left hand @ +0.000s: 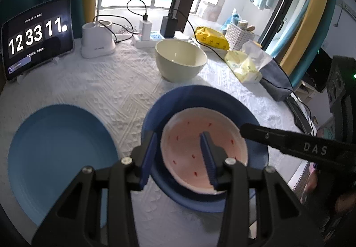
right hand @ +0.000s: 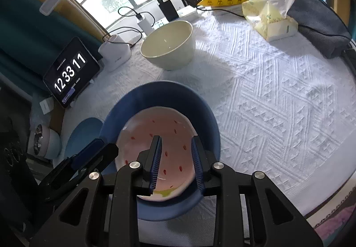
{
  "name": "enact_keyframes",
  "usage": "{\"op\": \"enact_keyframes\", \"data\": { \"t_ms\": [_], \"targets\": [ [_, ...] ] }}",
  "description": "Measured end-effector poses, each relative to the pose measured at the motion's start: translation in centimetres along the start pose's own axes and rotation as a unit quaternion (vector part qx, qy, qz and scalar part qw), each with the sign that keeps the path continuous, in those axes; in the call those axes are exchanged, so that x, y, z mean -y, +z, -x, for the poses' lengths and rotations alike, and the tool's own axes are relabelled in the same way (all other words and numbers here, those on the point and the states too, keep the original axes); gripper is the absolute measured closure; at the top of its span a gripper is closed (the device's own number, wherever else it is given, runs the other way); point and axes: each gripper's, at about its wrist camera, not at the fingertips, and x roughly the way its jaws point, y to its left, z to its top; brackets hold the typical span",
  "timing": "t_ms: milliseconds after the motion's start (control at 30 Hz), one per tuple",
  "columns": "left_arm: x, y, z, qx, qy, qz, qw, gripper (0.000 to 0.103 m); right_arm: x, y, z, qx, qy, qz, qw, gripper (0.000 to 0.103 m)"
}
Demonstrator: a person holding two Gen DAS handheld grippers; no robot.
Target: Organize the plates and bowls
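Here, through the left wrist camera, I have the left gripper (left hand: pixel 180 158) straddling the left rim of the pink speckled bowl (left hand: pixel 189 149), which sits nested inside the dark blue bowl (left hand: pixel 195 95) on the white tablecloth (left hand: pixel 100 91). One finger is outside the pink wall, the other inside over the floor of the bowl. The jaws look parted, with a gap between the outer pad and the rim, so I read this hand as released, not gripping. The right gripper's black finger reaches in from the right toward the opposite rim. A light blue plate (left hand: pixel 60 151) lies flat to the left, apart from the stack, and a cream bowl (left hand: pixel 180 60) stands alone farther back. My guess is the nesting is deliberate: small bowl into larger, plates kept separate.

Through the right wrist camera, the right gripper (right hand: pixel 175 158) brackets the right side of the pink speckled bowl (right hand: pixel 153 135), one finger inside it and the other in the channel between it and the dark blue bowl (right hand: pixel 160 95). Daylight shows between pad and rim, so I judge these jaws slack too. The left gripper (right hand: pixel 93 153) enters from the lower left. The cream bowl (right hand: pixel 166 47) waits behind, probably the next piece to sort.
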Motion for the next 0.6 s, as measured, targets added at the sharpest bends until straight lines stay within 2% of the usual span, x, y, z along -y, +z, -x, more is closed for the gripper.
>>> {"op": "enact_keyframes", "data": {
  "t_ms": [400,600],
  "targets": [
    [0.2,1.1,0.8,0.013,0.004,-0.006,0.9999,0.06,-0.2,0.6,0.6,0.011,0.005,0.005,1.0,0.074],
    [0.5,1.9,1.3,0.028,0.017,-0.015,0.9993,0.06,-0.6,1.1,1.2,0.033,-0.018,0.026,0.999,0.074]
  ]
}}
